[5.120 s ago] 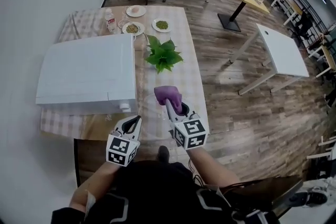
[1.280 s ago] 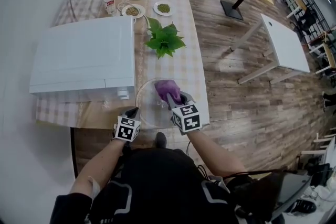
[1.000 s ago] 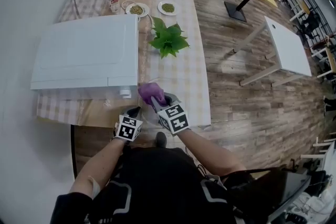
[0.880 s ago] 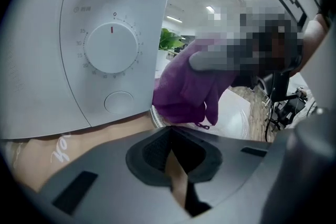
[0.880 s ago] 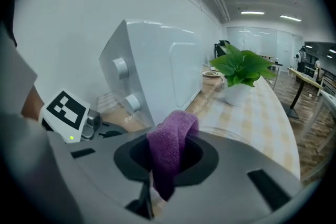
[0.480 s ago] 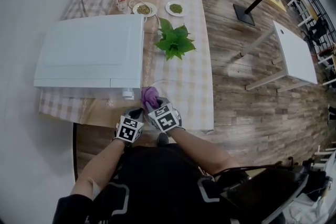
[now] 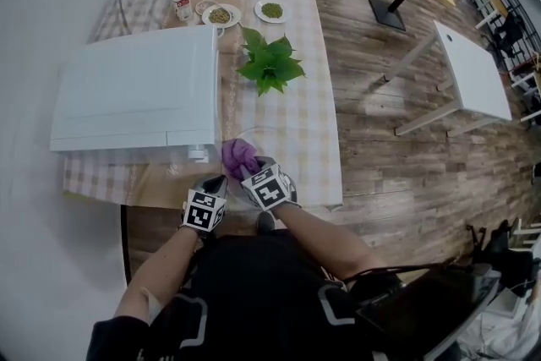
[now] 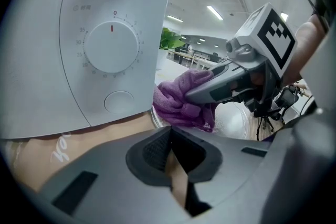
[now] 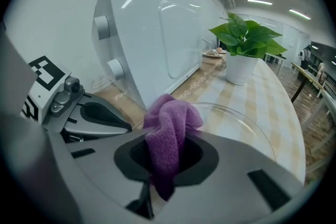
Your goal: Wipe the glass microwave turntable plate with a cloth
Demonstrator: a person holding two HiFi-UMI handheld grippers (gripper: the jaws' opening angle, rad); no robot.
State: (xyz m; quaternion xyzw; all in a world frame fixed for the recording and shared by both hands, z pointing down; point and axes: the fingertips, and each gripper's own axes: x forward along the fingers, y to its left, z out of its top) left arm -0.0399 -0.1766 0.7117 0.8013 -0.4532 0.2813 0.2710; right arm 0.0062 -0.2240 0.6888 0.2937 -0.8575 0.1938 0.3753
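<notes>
The microwave [image 7: 135, 97] fills the left side of the surface [image 7: 317, 123], its white top towards you. In the left gripper view its dial and round button stand just left of your work.

Your left tool [image 7: 216, 182] sits at the near edge of the surface, below the microwave's near right corner. Its jaws are closed on the near-left rim of the glass plate [image 9: 236, 128].

Just to the right, the purple cloth [image 7: 237, 155] is bunched between the jaws of your right tool [image 7: 245, 169], which grip it firmly. A fold of cloth stands up past the tips and rests on the left part of the plate. The two tools are close together, tips almost side by side.

The plate lies flat in the near right corner of the surface, on the checked covering.

A leafy plant [image 7: 269, 63] in a white pot stands further back, near the right edge, well apart from the plate.

Along the far edge are a bottle [image 7: 179, 4] and three small dishes [image 7: 220, 14], two holding something green.
</notes>
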